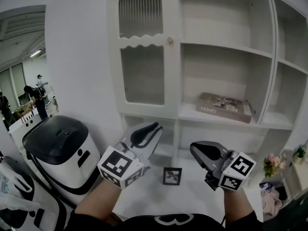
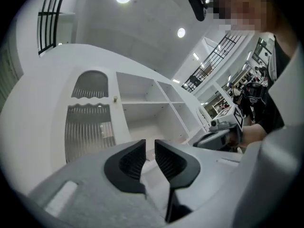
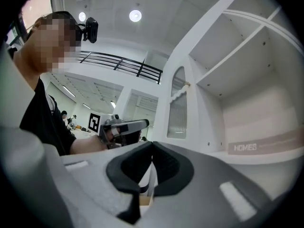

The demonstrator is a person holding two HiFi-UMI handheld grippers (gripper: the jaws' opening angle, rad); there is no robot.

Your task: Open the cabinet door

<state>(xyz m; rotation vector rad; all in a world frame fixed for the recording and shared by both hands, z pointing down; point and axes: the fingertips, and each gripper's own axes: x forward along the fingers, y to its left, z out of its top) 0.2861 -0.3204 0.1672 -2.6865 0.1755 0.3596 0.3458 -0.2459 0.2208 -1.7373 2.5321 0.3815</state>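
The white cabinet door (image 1: 143, 52) stands at the cabinet's left, with an arched ribbed-glass pane above a second ribbed pane. It looks closed against the frame. Its small round knob (image 1: 170, 41) sits on the door's right edge; the knob (image 2: 115, 99) also shows in the left gripper view. My left gripper (image 1: 156, 127) is held low, well below the door and apart from it. Its jaws stand a narrow gap apart with nothing between them (image 2: 150, 148). My right gripper (image 1: 192, 148) hovers beside it at the right, tips together and empty (image 3: 152, 145).
Open white shelves (image 1: 226, 47) fill the cabinet's right side, with a flat printed box (image 1: 225, 107) on one. A white appliance with a dark lid (image 1: 57, 138) stands at the left. A marker tile (image 1: 172, 175) leans on the floor, and flowers (image 1: 272, 165) sit at the right.
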